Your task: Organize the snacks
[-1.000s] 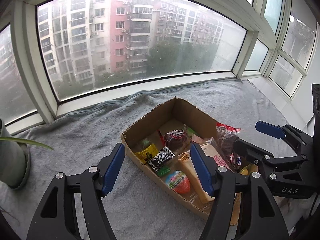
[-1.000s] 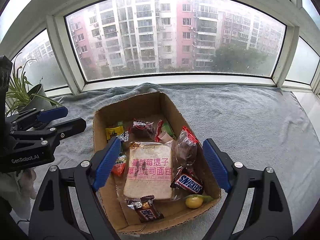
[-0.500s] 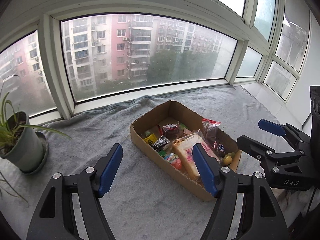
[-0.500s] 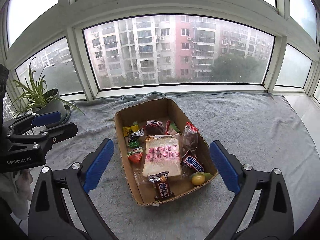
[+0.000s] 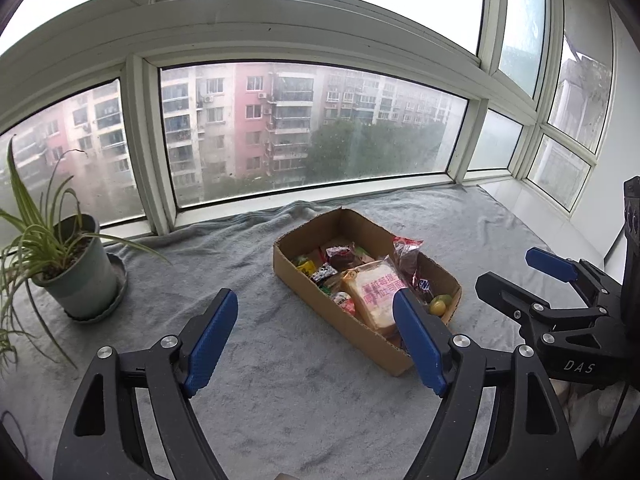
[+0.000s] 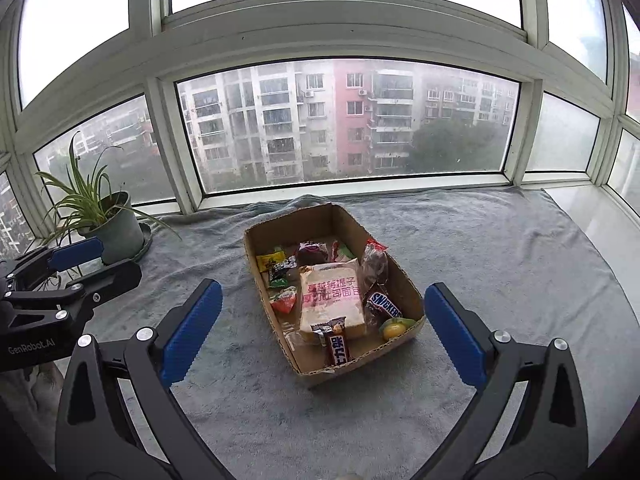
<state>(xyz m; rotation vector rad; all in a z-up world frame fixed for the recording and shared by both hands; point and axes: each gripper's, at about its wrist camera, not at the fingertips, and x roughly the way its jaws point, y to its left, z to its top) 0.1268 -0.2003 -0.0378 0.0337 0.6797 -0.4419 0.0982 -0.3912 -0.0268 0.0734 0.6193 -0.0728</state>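
While both our grippers hang above a grey towel (image 6: 500, 264) spread along a window ledge, the snacks sit together in an open cardboard box (image 6: 400, 276) lying on that towel, ahead of us and apart from either tool. Our left gripper (image 5: 316, 344) has nothing between its blue pads, and its jaws are opening. Our right gripper (image 6: 320, 332) stands spread very wide, also empty, with the box showing in the gap beyond its fingers. Inside the box we see a bagged loaf of sliced bread (image 6: 332, 300) in the middle, a Snickers bar (image 6: 386, 306) to its right, a small chocolate bar (image 6: 338, 344) at the near end, and a yellow-green fruit (image 6: 394, 328) in the near right corner. A potted plant (image 6: 108, 224) stands on the towel far to the left, by the window (image 6: 352, 120).
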